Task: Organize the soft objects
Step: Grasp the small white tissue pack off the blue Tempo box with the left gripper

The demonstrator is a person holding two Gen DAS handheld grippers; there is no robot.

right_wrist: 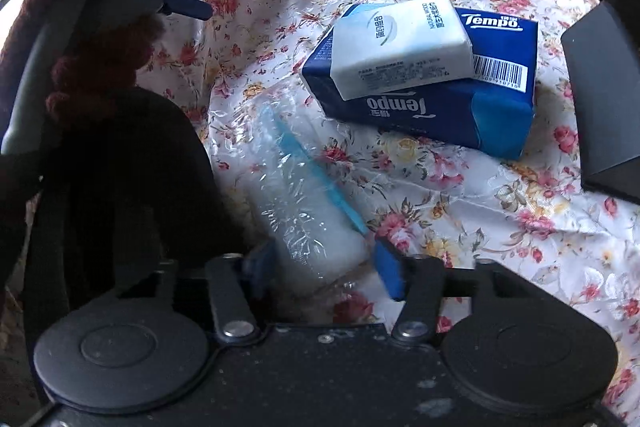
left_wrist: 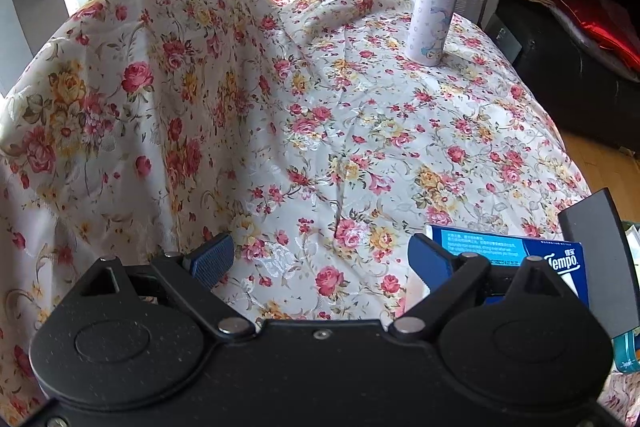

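Note:
A blue Tempo tissue pack (right_wrist: 440, 107) lies on the floral cloth (right_wrist: 500, 219), with a smaller white tissue pack (right_wrist: 404, 43) stacked on top. A white roll in clear plastic wrap with a blue strip (right_wrist: 304, 195) lies in front of them. My right gripper (right_wrist: 320, 267) has its jaws around the near end of this roll, blue pads touching its sides. My left gripper (left_wrist: 320, 259) is open and empty over the cloth; the Tempo pack (left_wrist: 520, 259) sits just right of its right finger. The left gripper also shows in the right wrist view (right_wrist: 188, 3).
A lilac flask (left_wrist: 432, 11) stands upright at the far side of the covered table (left_wrist: 360, 127). The cloth rises over a tall hump (left_wrist: 140, 87) at left. A dark grey box (right_wrist: 604, 99) sits at the right edge. A dark sofa (left_wrist: 580, 47) lies beyond.

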